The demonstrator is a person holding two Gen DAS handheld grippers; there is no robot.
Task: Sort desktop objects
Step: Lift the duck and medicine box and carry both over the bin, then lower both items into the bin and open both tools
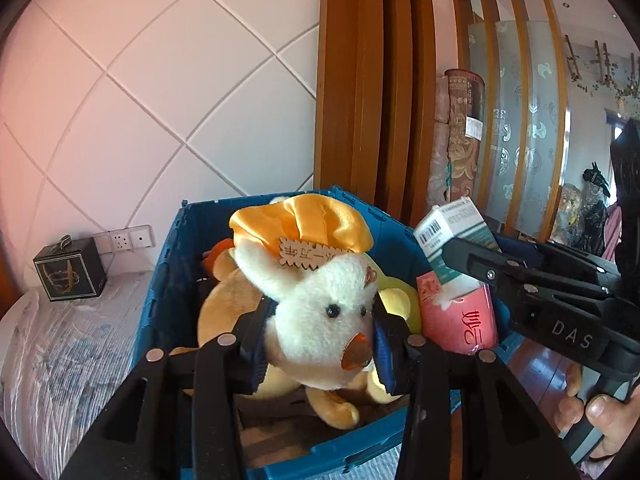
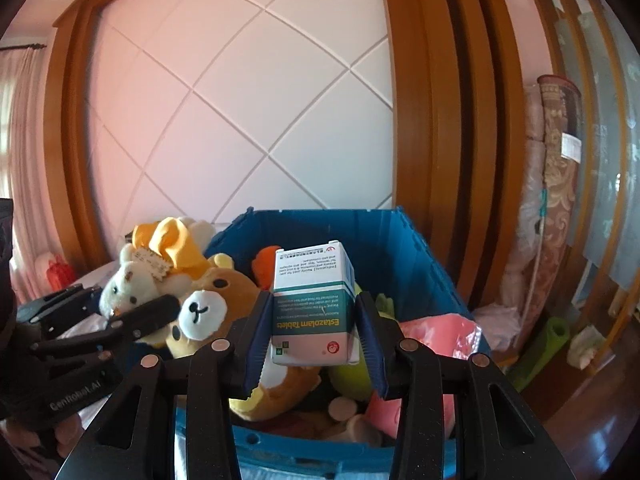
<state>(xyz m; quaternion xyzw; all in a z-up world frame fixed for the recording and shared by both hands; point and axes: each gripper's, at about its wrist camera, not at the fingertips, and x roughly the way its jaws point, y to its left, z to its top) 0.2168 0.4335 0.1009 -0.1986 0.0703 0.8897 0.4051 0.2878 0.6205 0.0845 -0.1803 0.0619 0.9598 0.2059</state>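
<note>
Two grippers are loaded, and both hang over the same blue crate (image 2: 420, 256). The right gripper (image 2: 314, 328) is clamped on a white and teal medicine box (image 2: 310, 308), its blue pads pressing the box's two side faces. The box stands on end between them, with its long axis running up and away from the camera. Its print reads upside down in the right wrist view: "Estazolam Tablets" in yellow on the teal band, with finer lines of text above that are too small to make out. In the left wrist view the same box shows a barcode on its end flap.

The left gripper (image 1: 320, 332) is closed on the head of a white plush toy (image 1: 320, 304) with an orange snout and a yellow satin cap, so the body and tan legs dangle below the pads. A small wooden tag on the cap carries Chinese characters, hard to read at this angle.

What the coming move turns on is height over the crate. Both loads sit above its open top, the toy towards the left wall and the box towards the middle and right, so each probably needs only to sink and be let go. Below them lie a brown bear (image 2: 224, 304), a pink packet (image 1: 464, 316) with red characters, and yellow-green plush. The right tool's body is marked "DAS", the left one "GenRobot.AI". Beside the crate, on a striped cloth, stands a dark gift box (image 1: 70, 268).
</note>
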